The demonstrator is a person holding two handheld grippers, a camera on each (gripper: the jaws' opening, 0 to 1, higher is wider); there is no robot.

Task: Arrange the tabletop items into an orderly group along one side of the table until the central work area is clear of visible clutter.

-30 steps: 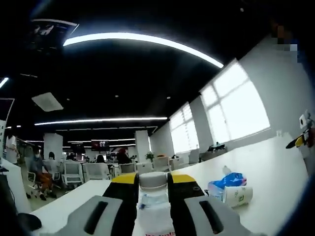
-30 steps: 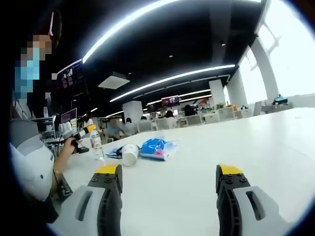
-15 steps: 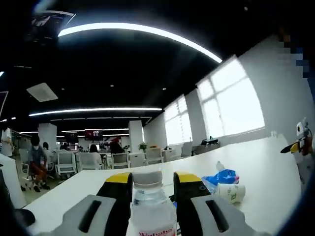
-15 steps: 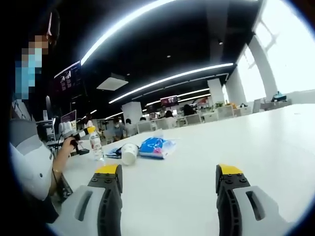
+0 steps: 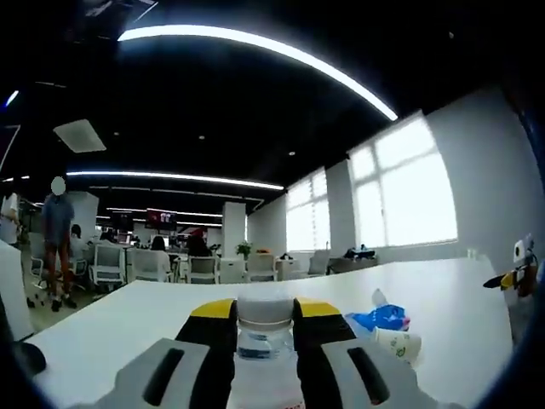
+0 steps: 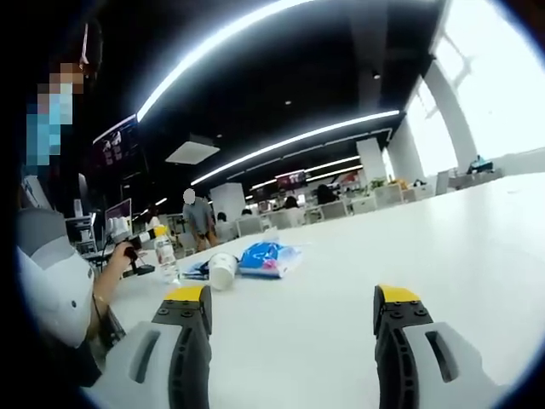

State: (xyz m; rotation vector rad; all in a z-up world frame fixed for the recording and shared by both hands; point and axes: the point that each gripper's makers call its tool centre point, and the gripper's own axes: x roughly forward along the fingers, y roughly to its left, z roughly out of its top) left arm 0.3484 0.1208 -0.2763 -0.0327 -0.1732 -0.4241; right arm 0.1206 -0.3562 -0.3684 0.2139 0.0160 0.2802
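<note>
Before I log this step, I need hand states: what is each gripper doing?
Left gripper: shut on the water bottle.
Right gripper: open, holding nothing, above the white table.

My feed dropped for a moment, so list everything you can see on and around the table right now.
water bottle: one, clear with a pale cap, held between the left gripper's jaws.
paper cup: one, white, lying on its side on the table beside the blue packet.
blue packet: one, blue and white, lying flat next to the cup.
table: one, white, long, bearing the cup and the packet.
office chairs: several, white, in the background.
windows: a row, bright, on the far wall.
left gripper: one, grey with yellow tips, jaws closed on the bottle.
right gripper: one, grey with yellow tips, jaws wide apart above the table.
person's hand: one, holding the left gripper's handle in the right gripper view.
</note>
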